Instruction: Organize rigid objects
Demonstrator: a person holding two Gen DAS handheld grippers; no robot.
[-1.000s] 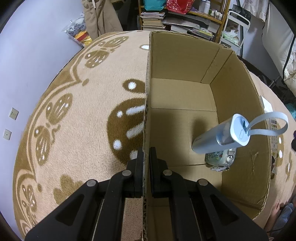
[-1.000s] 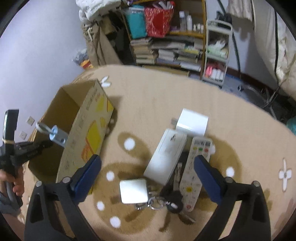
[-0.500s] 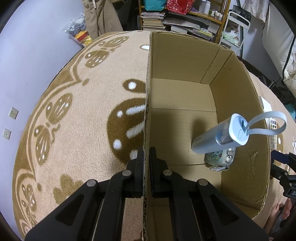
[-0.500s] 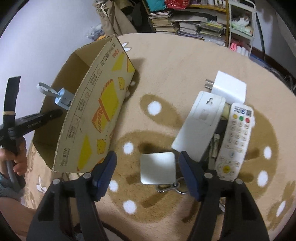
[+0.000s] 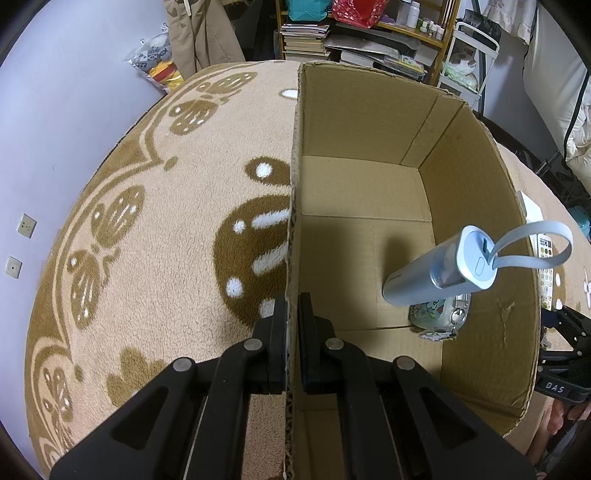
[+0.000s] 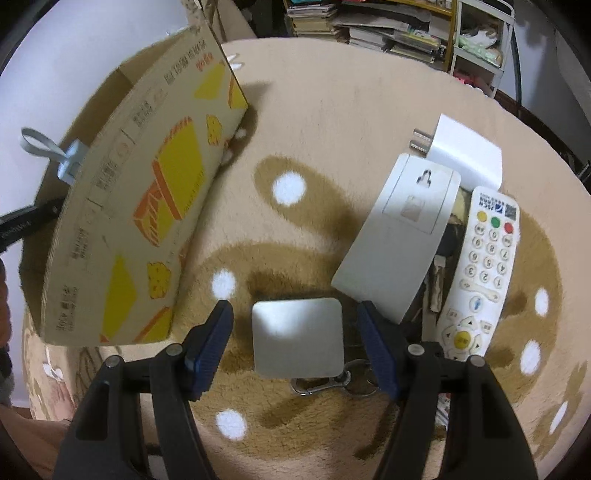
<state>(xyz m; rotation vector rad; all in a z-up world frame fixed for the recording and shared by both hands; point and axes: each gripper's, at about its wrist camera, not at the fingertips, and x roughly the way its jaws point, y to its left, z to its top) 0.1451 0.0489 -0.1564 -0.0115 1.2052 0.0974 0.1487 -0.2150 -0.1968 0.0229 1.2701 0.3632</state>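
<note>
Two grippers over tan patterned carpet: left gripper clamps cardboard box wall; right gripper spread around silver square

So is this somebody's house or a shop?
Most likely a room in someone's home: a soft patterned rug covers the floor, a crowded bookshelf stands at the back, and a TV remote lies on the rug.

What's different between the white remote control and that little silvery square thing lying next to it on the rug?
The remote control is long, narrow and covered in buttons, some coloured; the silvery square is short, rounded at the corners, with a plain blank face. The square lies between the right claw's open blue pads, which do not touch it; the remote lies outside them. Both lie flat on the rug.
</note>
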